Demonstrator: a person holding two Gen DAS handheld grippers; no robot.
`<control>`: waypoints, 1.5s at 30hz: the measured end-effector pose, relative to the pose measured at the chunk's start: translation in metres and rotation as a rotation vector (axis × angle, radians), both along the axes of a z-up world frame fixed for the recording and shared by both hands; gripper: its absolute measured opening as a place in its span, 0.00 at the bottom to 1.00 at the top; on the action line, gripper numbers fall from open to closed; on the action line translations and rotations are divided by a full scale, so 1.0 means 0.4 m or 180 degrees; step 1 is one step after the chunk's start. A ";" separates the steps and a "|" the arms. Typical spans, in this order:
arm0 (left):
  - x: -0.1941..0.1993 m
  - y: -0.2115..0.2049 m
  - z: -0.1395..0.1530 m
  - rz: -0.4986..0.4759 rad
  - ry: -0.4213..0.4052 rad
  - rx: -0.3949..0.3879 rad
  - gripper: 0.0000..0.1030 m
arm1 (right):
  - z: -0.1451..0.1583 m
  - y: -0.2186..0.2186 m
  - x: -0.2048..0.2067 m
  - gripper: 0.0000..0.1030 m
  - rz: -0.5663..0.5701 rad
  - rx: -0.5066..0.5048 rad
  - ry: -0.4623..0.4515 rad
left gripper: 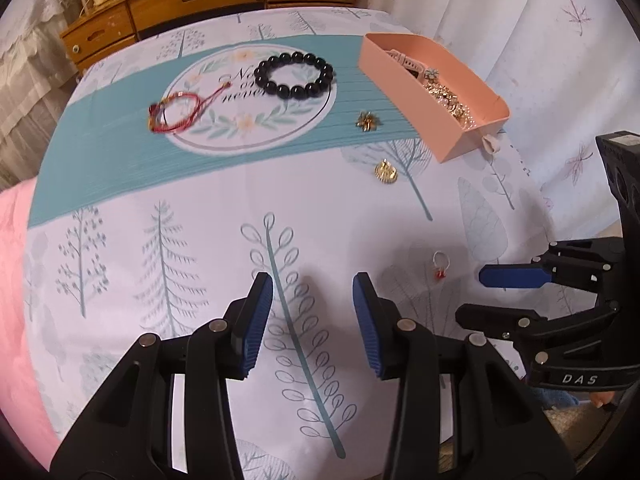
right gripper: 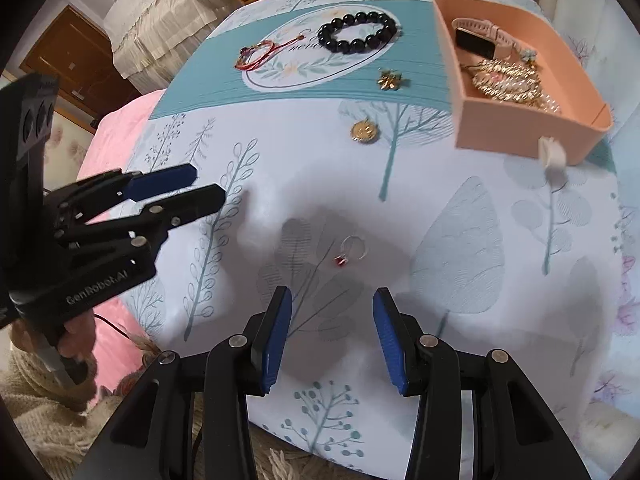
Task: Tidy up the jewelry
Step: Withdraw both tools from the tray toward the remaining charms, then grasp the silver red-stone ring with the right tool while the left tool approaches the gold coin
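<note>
Evidently sorting was underway: far left lay a red cord bracelet (left gripper: 176, 114), then a black beaded bracelet (left gripper: 295, 75), two gold charms (left gripper: 369, 121), and a pink open box (left gripper: 432, 92) holding gathered jewellery. Nearer, the left gripper (left gripper: 313, 322) hovered part-open and empty, while the right gripper (right gripper: 332, 338), likewise part-open and empty, pointed at a small silver ring with a red stone (right gripper: 351, 251), probably lined up to pick it.

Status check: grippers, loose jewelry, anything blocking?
Left gripper and right gripper open, both empty. Ring loose on cloth just ahead of right fingers; pink box beyond. Nothing in the way.
</note>
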State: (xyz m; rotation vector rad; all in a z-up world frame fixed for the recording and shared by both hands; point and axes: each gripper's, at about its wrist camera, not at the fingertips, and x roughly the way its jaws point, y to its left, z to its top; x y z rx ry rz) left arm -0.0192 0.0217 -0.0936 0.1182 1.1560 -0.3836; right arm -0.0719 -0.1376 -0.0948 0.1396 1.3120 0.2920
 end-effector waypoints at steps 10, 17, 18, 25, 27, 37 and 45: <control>0.026 0.024 -0.029 0.0087 0.0058 -0.0244 0.37 | -0.039 0.049 0.040 0.42 -0.0026 -0.0211 -0.0085; 0.055 0.060 -0.038 0.0193 0.0073 -0.0329 0.37 | -0.047 0.083 0.072 0.32 0.0074 -0.0449 -0.0219; 0.058 0.062 -0.041 0.0201 0.0080 -0.0331 0.37 | -0.048 0.087 0.075 0.31 0.0084 -0.0481 -0.0243; 0.069 0.067 -0.052 0.0197 0.0115 -0.0351 0.37 | -0.052 0.112 0.065 0.19 0.0227 -0.0795 -0.0429; 0.069 0.064 -0.051 0.0187 0.0113 -0.0355 0.37 | -0.053 0.114 0.061 0.18 0.0259 -0.0820 -0.0448; 0.080 0.037 -0.039 0.0166 0.0093 -0.0329 0.37 | -0.055 0.113 0.037 0.08 0.0345 -0.0855 -0.0599; 0.124 -0.022 -0.039 0.0052 0.0164 -0.0316 0.37 | -0.001 0.040 0.043 0.08 0.0025 -0.0562 -0.0833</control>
